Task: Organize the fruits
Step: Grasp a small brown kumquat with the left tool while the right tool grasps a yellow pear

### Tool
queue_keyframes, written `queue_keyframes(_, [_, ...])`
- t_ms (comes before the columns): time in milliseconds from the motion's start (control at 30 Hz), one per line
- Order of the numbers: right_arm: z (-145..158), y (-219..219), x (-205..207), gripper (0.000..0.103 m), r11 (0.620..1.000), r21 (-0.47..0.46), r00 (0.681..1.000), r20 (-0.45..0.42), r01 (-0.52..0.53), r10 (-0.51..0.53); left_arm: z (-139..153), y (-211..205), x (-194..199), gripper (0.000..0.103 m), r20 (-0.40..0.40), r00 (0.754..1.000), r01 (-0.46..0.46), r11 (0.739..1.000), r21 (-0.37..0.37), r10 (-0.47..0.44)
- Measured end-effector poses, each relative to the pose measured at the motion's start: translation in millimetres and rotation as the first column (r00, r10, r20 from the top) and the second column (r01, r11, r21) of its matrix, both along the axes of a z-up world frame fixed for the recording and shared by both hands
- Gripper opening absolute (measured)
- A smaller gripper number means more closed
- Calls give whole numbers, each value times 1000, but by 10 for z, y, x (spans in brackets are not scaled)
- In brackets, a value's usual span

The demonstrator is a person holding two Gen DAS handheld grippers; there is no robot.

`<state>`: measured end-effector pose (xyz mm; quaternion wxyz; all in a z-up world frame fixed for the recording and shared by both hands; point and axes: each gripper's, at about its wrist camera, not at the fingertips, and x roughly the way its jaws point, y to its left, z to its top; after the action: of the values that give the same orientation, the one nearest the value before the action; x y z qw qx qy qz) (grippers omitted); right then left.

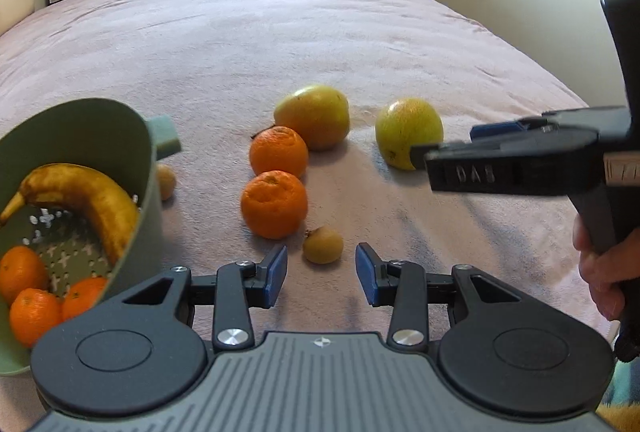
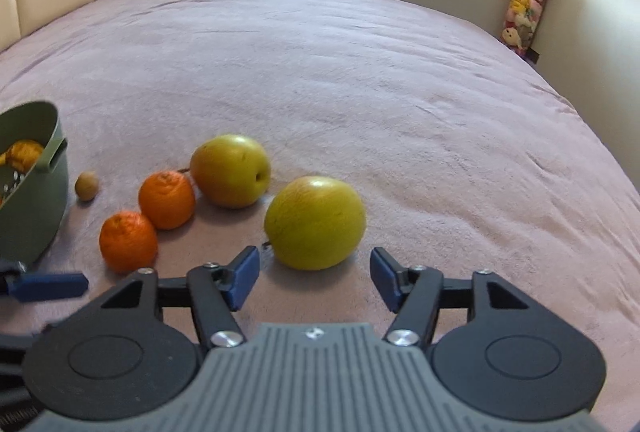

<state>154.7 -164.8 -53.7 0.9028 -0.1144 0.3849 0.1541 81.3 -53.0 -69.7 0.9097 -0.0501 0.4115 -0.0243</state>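
Banana [image 1: 86,198] partly hidden behind colander [image 1: 149,168] rim

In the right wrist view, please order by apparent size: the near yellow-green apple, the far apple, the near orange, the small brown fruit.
1. Near apple, though it is closest to the camera.
2. Far apple.
3. Near orange.
4. Small brown fruit.

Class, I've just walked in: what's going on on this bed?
A person with a gripper in each hand is sorting fruit into a green basket, which already holds a banana and oranges. The open left gripper faces a small brown fruit; the open right gripper faces a yellow-green apple.
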Motion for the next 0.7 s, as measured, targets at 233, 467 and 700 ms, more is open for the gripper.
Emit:
queue_keyframes(233, [-20, -2, 167, 71, 998, 43, 998, -15, 56, -55, -115, -86, 128, 46, -26, 1000, -8, 1000, 7, 9])
queue_keyframes(467, [-122, -60, 360, 71, 984, 125, 990, -75, 130, -121, -159, -65, 221, 45, -32, 999, -29, 1000, 1, 29])
queue_keyframes(700, [-219, 4, 524, 72, 976, 173, 987, -110, 135, -117, -214, -38, 274, 35, -46, 999, -21, 999, -28, 19])
